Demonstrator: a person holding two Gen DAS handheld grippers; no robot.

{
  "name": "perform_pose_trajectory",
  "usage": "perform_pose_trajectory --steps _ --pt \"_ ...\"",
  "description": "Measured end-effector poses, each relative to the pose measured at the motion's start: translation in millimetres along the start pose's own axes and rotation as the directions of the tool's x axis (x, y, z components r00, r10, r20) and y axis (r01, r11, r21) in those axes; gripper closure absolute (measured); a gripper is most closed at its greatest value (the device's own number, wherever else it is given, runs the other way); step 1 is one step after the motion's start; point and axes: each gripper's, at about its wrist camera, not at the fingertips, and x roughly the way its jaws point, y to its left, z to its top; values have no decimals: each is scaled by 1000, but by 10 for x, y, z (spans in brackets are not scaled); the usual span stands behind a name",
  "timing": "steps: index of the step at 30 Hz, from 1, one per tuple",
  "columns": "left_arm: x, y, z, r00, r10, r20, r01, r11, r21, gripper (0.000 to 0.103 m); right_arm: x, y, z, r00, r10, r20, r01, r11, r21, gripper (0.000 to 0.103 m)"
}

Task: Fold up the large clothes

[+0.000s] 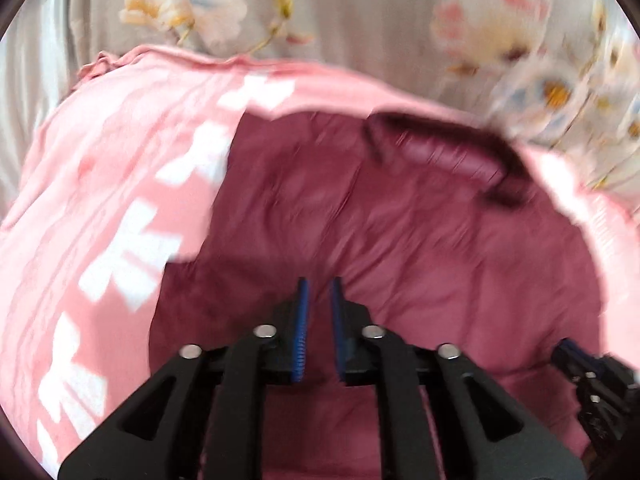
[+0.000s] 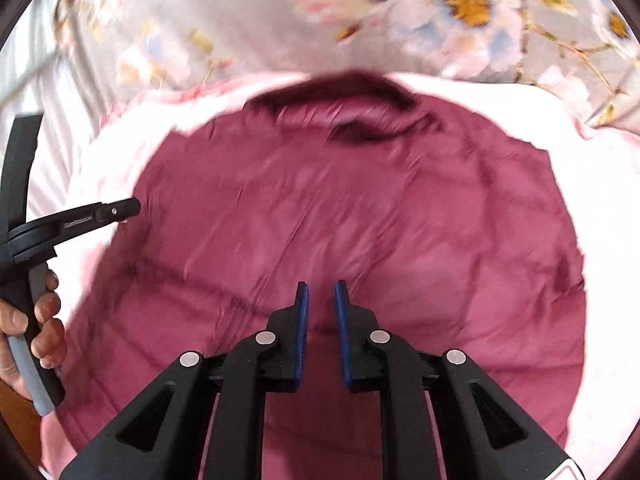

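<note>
A dark red quilted jacket [image 1: 400,240] lies spread flat, its collar [image 1: 440,152] at the far end. It also fills the right wrist view [image 2: 340,220], collar [image 2: 340,108] at the top. My left gripper [image 1: 319,284] hovers over the jacket's near part, jaws slightly apart, nothing between them. My right gripper [image 2: 321,286] is over the jacket's lower middle, jaws slightly apart and empty. The left gripper also shows at the left of the right wrist view [image 2: 128,206], held by a hand. Both views are blurred by motion.
The jacket lies on a pink blanket with white lettering [image 1: 120,200], [image 2: 600,200]. Beyond it is a grey bedsheet with flowers [image 1: 360,12], [image 2: 240,20]. The right gripper's tip shows at the lower right of the left wrist view [image 1: 592,376].
</note>
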Motion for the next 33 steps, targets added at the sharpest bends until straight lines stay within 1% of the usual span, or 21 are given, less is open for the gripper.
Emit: perform_pose_trajectory --steps 2,3,4,5,6,7,8,11,15,17,20,21,22,23,24,26,28,30,31,32,33 --pt "23 -2 267 993 -119 3 119 990 -72 58 -17 -136 153 1000 23 21 -24 998 63 86" --pt "59 -9 360 989 -146 6 146 984 -98 54 -16 -194 232 999 36 34 -39 995 91 85" --pt "131 -30 481 985 -175 1 174 978 -118 53 0 -261 332 998 51 47 -56 991 121 81" --pt "223 -51 593 980 -199 -14 196 971 -135 52 25 -312 417 997 62 56 -70 987 148 72" --pt "379 -69 721 972 -230 -41 221 961 -167 51 66 -373 510 995 80 65 -90 980 178 66" --pt "502 -78 794 966 -250 -61 234 953 -194 51 93 -407 562 993 92 70 -104 975 197 58" --pt "684 -64 885 957 -275 -90 248 940 -234 51 136 -451 627 992 105 74 -120 967 225 55" --pt "1086 8 1014 938 -316 -142 259 912 -318 51 325 -541 789 985 154 73 -169 939 299 54" --pt "1482 97 1056 917 -356 -181 256 872 -416 51 598 -560 937 979 195 51 -201 915 350 54" --pt "1604 84 1057 907 -368 -203 253 864 -435 51 726 -580 979 976 216 39 -215 901 377 54" --pt "1674 45 1079 894 -398 -205 276 851 -448 53 917 -593 1005 968 251 24 -238 876 419 53" --pt "1673 -7 1095 883 -425 -201 304 843 -444 63 976 -591 1019 967 254 18 -237 874 423 55" --pt "1654 -69 1117 873 -448 -195 334 838 -433 73 1015 -584 1031 966 256 17 -239 875 421 63" --pt "1606 -140 1149 869 -458 -187 355 841 -409 91 1050 -574 1048 966 257 11 -238 878 415 78" --pt "1545 -192 1184 871 -459 -175 368 846 -387 98 1072 -576 1068 965 260 9 -241 879 411 85" --pt "1410 -281 1252 872 -470 -141 401 848 -347 99 1023 -562 1125 967 252 45 -249 886 390 93" --pt "1240 -342 1341 861 -500 -92 450 834 -318 100 864 -520 1154 965 245 98 -264 906 331 95" --pt "1047 -359 1367 852 -522 -49 489 824 -286 100 751 -478 1111 969 222 106 -243 935 259 97" --pt "988 -353 1362 857 -514 -40 488 833 -260 100 751 -461 1081 977 194 93 -211 950 231 97" --pt "951 -337 1322 871 -490 -34 469 851 -236 101 774 -448 1040 985 157 69 -168 965 200 97" --pt "963 -316 1275 881 -471 -42 451 864 -225 101 843 -436 979 993 115 31 -118 979 168 98"
